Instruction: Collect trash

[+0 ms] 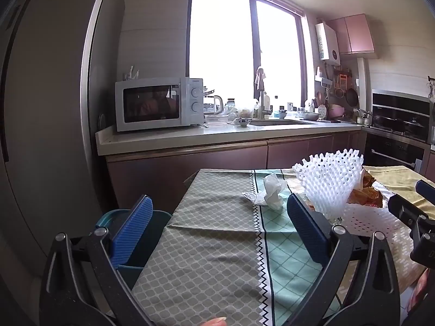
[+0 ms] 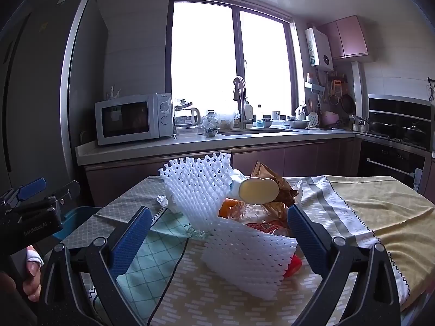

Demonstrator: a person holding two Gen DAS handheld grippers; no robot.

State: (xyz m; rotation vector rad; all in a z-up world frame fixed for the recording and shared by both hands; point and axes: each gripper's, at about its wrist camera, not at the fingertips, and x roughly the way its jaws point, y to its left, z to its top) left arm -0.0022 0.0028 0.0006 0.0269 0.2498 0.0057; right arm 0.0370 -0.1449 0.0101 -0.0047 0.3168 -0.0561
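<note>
Trash lies heaped on a cloth-covered table (image 1: 214, 241). An upright white foam net sleeve (image 1: 327, 182) (image 2: 197, 187) stands behind a second foam net (image 2: 250, 258) that lies flat. A crumpled white tissue (image 1: 267, 193) rests alone, just beyond my left gripper (image 1: 220, 222), which is open over bare cloth. My right gripper (image 2: 218, 233) is open too, and the flat foam net lies between its fingers without touching the pads. Brown and orange wrappers (image 2: 272, 190), a cut pale slice (image 2: 258, 188) and something red (image 2: 293, 265) sit in the heap.
A blue bin (image 1: 127, 233) (image 2: 73, 220) stands on the floor at the table's left edge. A yellow towel (image 2: 380, 212) covers the table's right side. Behind are a counter with a microwave (image 1: 159, 103) and sink, a fridge on the left, an oven on the right.
</note>
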